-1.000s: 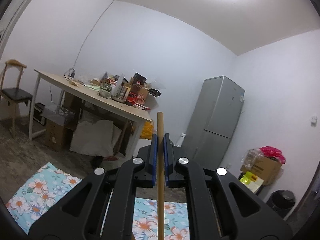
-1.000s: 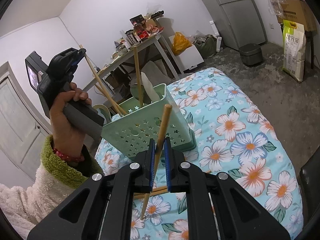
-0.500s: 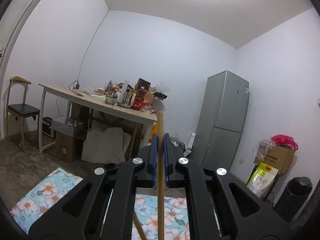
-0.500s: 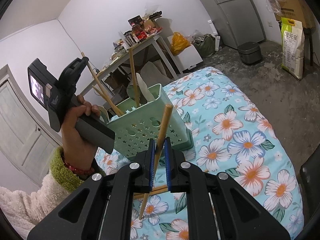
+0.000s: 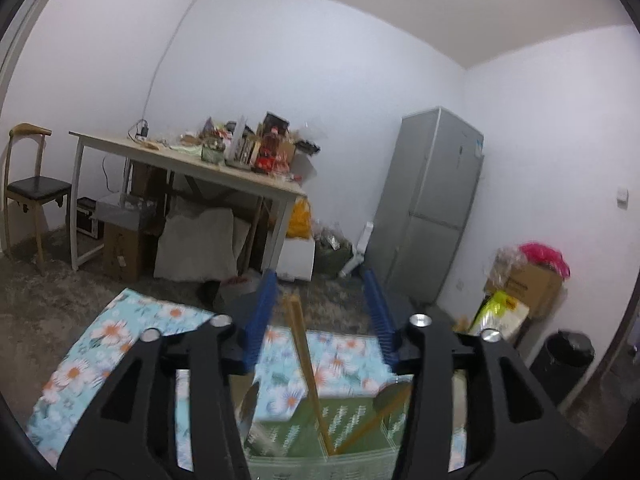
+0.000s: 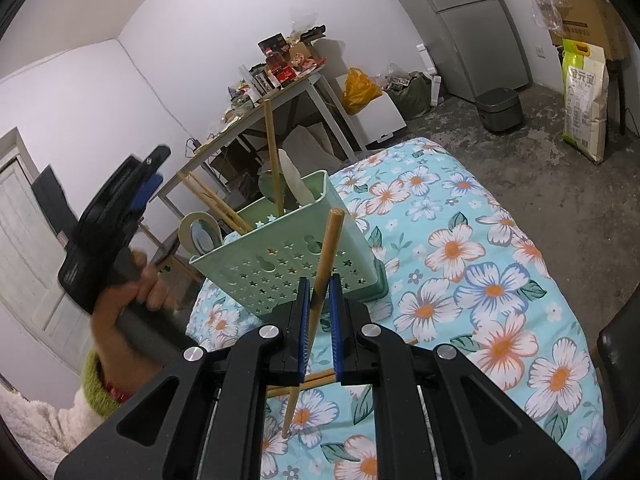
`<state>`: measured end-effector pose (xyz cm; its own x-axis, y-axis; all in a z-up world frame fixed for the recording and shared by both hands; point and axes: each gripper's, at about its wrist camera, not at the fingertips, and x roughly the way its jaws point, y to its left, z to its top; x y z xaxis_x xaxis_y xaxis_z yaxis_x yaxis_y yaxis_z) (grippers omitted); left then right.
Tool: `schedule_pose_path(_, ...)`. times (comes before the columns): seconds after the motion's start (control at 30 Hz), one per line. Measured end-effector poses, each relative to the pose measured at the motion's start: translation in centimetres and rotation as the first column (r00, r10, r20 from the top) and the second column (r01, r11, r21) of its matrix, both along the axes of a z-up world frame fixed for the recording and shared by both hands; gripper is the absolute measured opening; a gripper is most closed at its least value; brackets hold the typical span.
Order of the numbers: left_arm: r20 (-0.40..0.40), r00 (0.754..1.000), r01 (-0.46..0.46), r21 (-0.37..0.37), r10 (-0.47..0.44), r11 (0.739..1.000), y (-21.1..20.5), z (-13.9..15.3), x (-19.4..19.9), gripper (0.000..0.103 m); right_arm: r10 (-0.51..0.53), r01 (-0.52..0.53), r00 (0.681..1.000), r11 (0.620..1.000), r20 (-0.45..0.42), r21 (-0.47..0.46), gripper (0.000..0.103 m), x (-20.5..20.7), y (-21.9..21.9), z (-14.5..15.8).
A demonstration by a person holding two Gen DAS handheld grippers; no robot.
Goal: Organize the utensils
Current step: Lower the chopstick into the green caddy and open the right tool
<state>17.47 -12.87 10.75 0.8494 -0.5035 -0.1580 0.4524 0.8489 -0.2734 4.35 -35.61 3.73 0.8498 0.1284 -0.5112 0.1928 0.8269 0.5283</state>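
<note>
A green perforated utensil basket (image 6: 296, 252) stands on a floral-clothed table (image 6: 480, 264). It holds several wooden chopsticks (image 6: 272, 156), a white spoon (image 6: 294, 178) and a ladle (image 6: 200, 230). My right gripper (image 6: 319, 292) is shut on a wooden chopstick (image 6: 324, 272), held tilted just in front of the basket. My left gripper (image 5: 320, 284) is open above the basket (image 5: 344, 428); a chopstick (image 5: 306, 364) stands free in the basket between its jaws. In the right wrist view the left gripper (image 6: 148, 176) sits left of the basket.
More chopsticks (image 6: 304, 384) lie on the cloth under my right gripper. Behind stand a cluttered wooden table (image 5: 188, 164), a chair (image 5: 32, 188), a grey fridge (image 5: 432, 204), cardboard boxes (image 5: 528, 284), a rice bag (image 6: 580, 96) and a black bin (image 5: 564, 356).
My left gripper has opened and let go of its chopstick, which now stands in the basket. The left camera has tilted down. My right gripper still holds its chopstick in about the same place.
</note>
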Motion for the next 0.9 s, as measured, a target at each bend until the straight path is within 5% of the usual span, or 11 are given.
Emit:
schedule_pose_path(0.2,-0.104,0.993,0.074,0.128,-0.060,0.989,1.7,-1.5,-2.3,0.068,0.008,-0.008,1.000,1.000,0.022,-0.030,0.009,-0.5,0.7,0.9)
schedule_pose_path(0.47,-0.251,0.967,0.114,0.313,-0.034,0.943,3.9,-4.6,-4.6,0.077,0.047,-0.029,0.992,0.989,0.121,-0.148,0.007,-0.8,1.1,5.6)
schedule_pose_path(0.9,-0.409,0.912,0.154,0.387,0.019,0.909,4.5,-7.1,-5.2,0.087,0.126,-0.004,0.933,0.940,0.337,-0.341,0.007,1.2,2.4,15.8)
